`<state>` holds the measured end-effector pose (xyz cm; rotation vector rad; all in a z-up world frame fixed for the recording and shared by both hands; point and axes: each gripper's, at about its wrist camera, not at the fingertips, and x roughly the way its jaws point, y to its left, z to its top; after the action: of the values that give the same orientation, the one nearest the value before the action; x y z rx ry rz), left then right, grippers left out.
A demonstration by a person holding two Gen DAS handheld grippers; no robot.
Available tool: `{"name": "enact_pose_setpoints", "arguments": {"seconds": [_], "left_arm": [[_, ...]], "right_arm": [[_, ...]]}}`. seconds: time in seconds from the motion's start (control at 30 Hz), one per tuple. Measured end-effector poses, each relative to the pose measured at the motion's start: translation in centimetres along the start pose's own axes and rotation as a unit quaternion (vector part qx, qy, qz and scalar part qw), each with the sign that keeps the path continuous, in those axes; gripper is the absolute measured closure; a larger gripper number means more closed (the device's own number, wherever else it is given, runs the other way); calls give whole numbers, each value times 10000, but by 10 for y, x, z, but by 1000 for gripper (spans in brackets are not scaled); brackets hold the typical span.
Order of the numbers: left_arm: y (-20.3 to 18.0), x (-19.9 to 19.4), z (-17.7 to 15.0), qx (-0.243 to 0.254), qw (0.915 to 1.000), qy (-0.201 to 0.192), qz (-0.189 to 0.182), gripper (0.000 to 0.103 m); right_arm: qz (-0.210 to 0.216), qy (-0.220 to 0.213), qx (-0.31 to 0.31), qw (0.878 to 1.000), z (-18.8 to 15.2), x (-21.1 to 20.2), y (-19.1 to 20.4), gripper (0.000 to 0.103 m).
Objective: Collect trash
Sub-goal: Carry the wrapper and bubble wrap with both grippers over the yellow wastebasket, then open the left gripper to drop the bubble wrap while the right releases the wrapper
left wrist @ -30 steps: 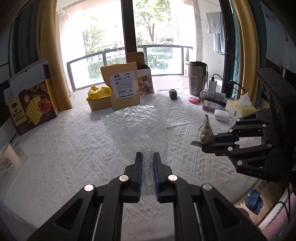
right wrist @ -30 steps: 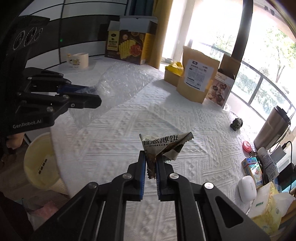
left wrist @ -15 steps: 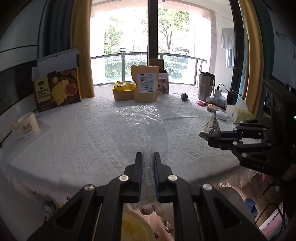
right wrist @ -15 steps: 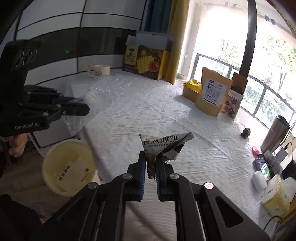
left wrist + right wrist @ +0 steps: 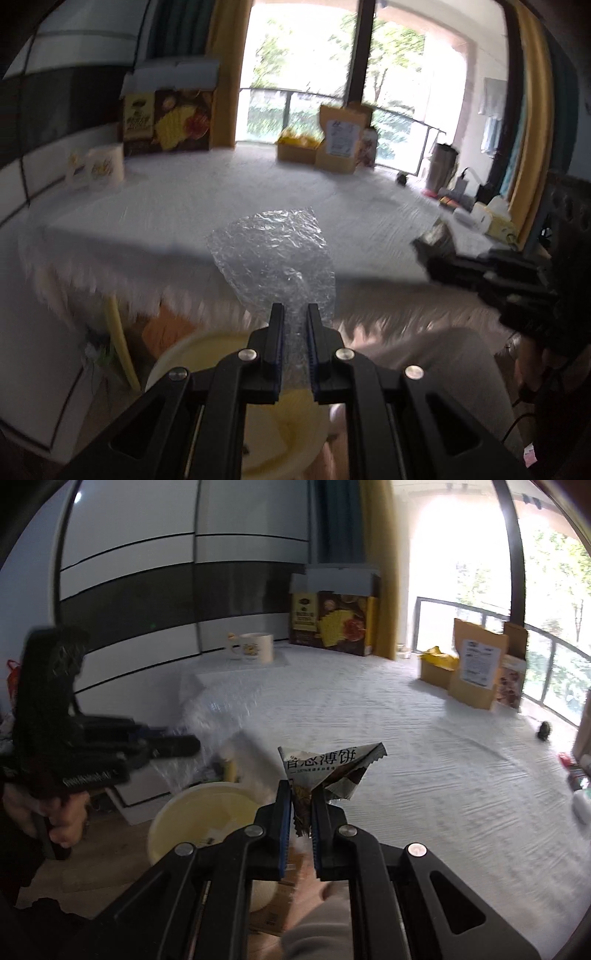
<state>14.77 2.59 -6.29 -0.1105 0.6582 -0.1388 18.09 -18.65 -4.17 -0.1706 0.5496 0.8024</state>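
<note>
Both bits of trash heading for the bin

Left tool (image 5: 292,325) clamps the clear crinkly bubble-wrap sheet (image 5: 275,254), right tool (image 5: 302,808) pinches the torn printed snack wrapper (image 5: 328,771); next, I'd say, release over the pale yellow round plastic bin (image 5: 192,816).

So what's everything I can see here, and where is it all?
bubble wrap: one, clear, pinched in the left hand-held gripper, above the bin
snack wrapper: one, printed, crumpled, pinched in the right hand-held gripper
bin: one, pale yellow, on the floor beside the table
table: one, white textured cloth
mug: one, white, far left corner
biscuit box: one, brown and yellow, far edge
kraft pouch: one, brown, white label, by the window
small carton: one, yellow contents, beside the pouch
left hand-held gripper: black, shut on the bubble wrap
right hand-held gripper: black, shut on the snack wrapper
hand: one, holding the left handle
</note>
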Motion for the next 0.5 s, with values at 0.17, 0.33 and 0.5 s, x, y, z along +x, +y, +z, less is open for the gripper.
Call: {"name": "enact_pose_setpoints", "arguments": {"seconds": [0.17,0.33,0.5], "left_arm": [[27,19,-42,-460,9974,546,44,93],[47,40,-63,-776,9929,877,195,93],[65,58,-75,-1090,9880,1076,181,91]], "right_arm": [[311,58,-24,9995,-9,17,29,94],[524,296,-45,9982,-21,44,46,94],[666,518,-77,9964,-29,69,53,94]]}}
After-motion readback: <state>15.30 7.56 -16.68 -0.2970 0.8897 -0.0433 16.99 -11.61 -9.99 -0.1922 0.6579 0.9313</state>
